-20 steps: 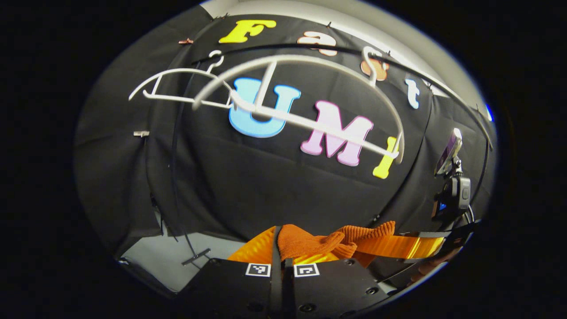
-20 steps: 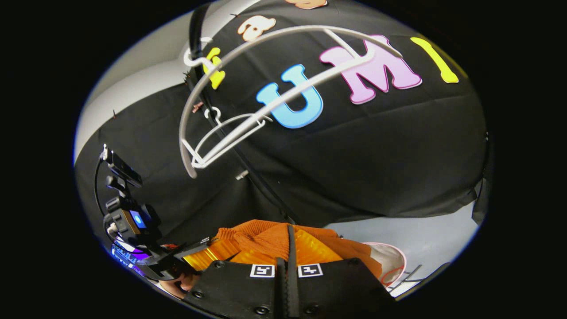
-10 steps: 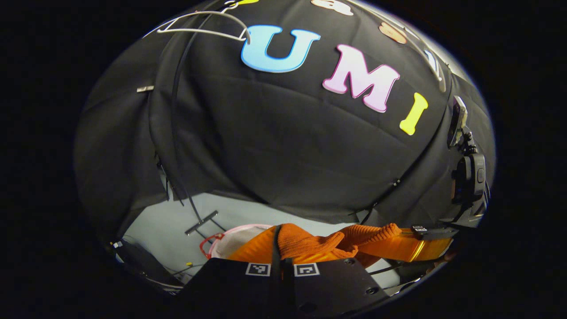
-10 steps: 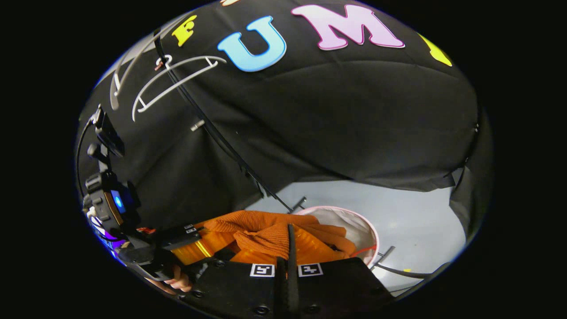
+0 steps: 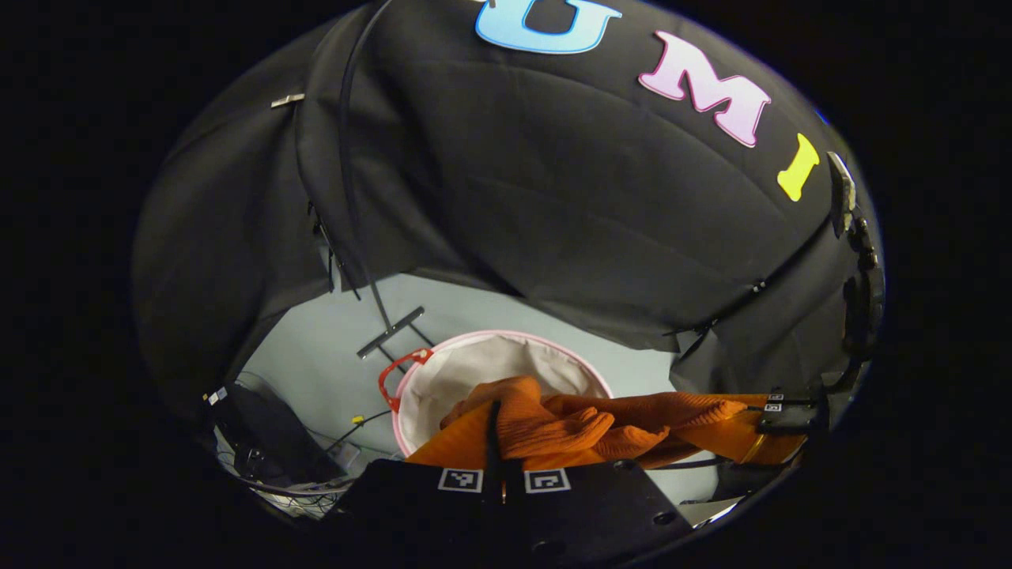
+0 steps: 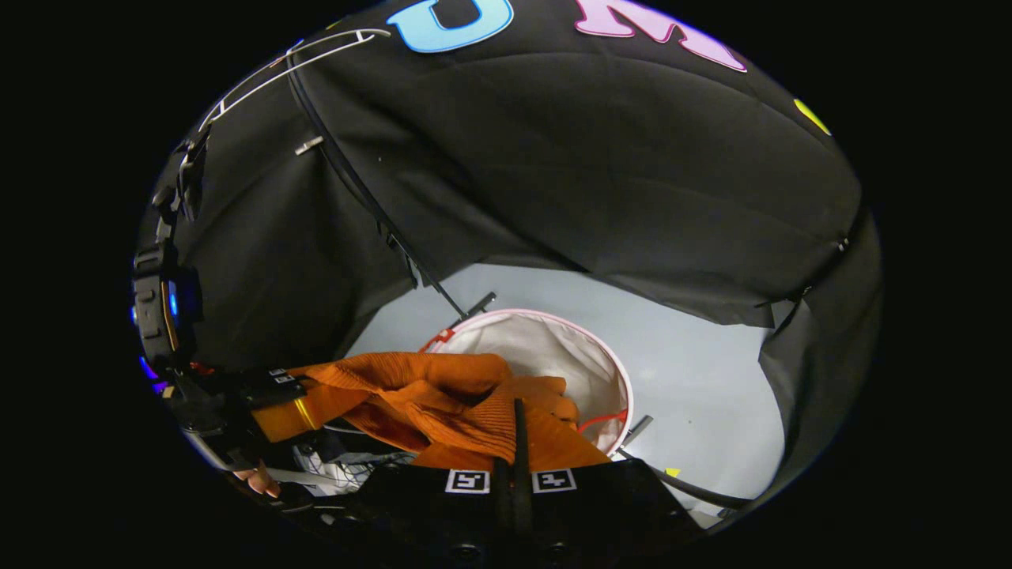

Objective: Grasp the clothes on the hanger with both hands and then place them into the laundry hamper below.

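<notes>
An orange knit garment (image 5: 585, 427) hangs stretched between both grippers, just above the round white laundry hamper (image 5: 482, 367) with a pink rim. My left gripper (image 5: 496, 442) is shut on one end of the garment. In the right gripper view the same garment (image 6: 443, 395) bunches over the hamper (image 6: 553, 348), and my right gripper (image 6: 518, 442) is shut on its other end. The left gripper (image 6: 261, 387) shows far left in that view, the right gripper (image 5: 779, 407) far right in the left gripper view.
The hamper stands on a pale grey floor (image 6: 696, 379) with red handles (image 5: 395, 371) at its side. A black pole with a metal foot (image 5: 387, 332) rises behind it. A white hanger (image 6: 292, 59) hangs high up. Cables and dark gear (image 5: 269, 442) lie at the left.
Both grippers have come down with the garment, away from the white hangers. The hamper, barely visible before, now lies directly below the garment.
</notes>
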Tool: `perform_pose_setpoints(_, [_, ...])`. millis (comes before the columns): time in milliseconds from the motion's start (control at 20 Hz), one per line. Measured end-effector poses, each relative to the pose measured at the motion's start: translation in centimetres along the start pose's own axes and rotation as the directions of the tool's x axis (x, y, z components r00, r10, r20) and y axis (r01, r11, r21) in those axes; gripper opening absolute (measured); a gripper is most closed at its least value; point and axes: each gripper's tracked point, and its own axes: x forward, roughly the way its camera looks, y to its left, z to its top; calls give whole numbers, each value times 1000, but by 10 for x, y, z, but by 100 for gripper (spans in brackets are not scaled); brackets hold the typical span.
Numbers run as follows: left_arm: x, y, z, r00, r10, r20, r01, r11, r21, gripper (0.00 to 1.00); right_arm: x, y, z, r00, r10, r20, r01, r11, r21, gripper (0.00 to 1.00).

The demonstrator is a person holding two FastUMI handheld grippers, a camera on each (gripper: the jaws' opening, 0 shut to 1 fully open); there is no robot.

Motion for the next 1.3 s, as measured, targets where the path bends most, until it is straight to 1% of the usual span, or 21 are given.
perform_pose_setpoints(100, [4,2,-11,999,13,-37,-13,1000,19,5,5,0,-5,999,-14,-29,13,1000,-9,6])
perform_pose_setpoints(150, [7,4,-15,999,19,-50,-18,999,34,6,4,4,-6,999,4,-33,-4,1000,0,6])
perform_pose_setpoints(200, [12,4,-22,997,40,-62,-37,998,51,8,4,2,-5,1000,-9,-28,10,1000,5,11])
perform_pose_setpoints(250, [5,6,-24,996,52,-69,-48,997,61,24,2,1,-3,1000,-16,-20,16,1000,13,24])
perform_pose_setpoints(300, [5,6,-24,996,66,-65,-62,995,72,39,7,-3,-3,999,-41,-13,41,999,15,43])
perform_pose_setpoints(400, [5,8,-19,995,86,-48,-81,992,95,70,11,-27,-13,994,-111,-20,111,994,3,81])
perform_pose_setpoints(450, [7,7,-20,996,81,-39,-77,991,107,86,11,-37,-19,987,-155,-33,155,988,-4,100])
perform_pose_setpoints(500, [1,1,-17,997,62,-34,-58,992,116,96,10,-47,-23,978,-200,-53,200,980,-6,99])
perform_pose_setpoints(550, [1,-1,-17,998,51,-32,-46,991,125,96,5,-42,-25,976,-205,-70,206,978,10,99])
perform_pose_setpoints(650, [-8,-4,-17,999,39,-28,-35,992,121,96,-2,-27,-25,980,-182,-85,187,980,65,100])
perform_pose_setpoints(800, [-26,-10,-11,1000,2,-3,-2,995,98,96,-11,-24,-25,980,-192,-49,195,978,76,99])
perform_pose_setpoints(950, [-55,-13,-3,998,-36,60,28,992,127,96,-23,-22,-16,976,-217,31,214,974,75,100])
perform_pose_setpoints(1050, [-80,-13,7,991,-55,123,37,988,149,96,-45,-16,-7,964,-244,104,234,967,100,99])
perform_pose_setpoints(1150, [-110,-15,19,978,-85,189,55,986,160,96,-72,-8,7,947,-268,179,247,960,132,99])
perform_pose_setpoints(1250, [-142,-13,31,962,-105,251,60,982,179,93,-105,1,21,921,-294,256,263,954,147,99])
perform_pose_setpoints(1300, [-159,-11,38,952,-115,283,61,979,192,96,-118,5,30,905,-306,294,273,950,149,99])
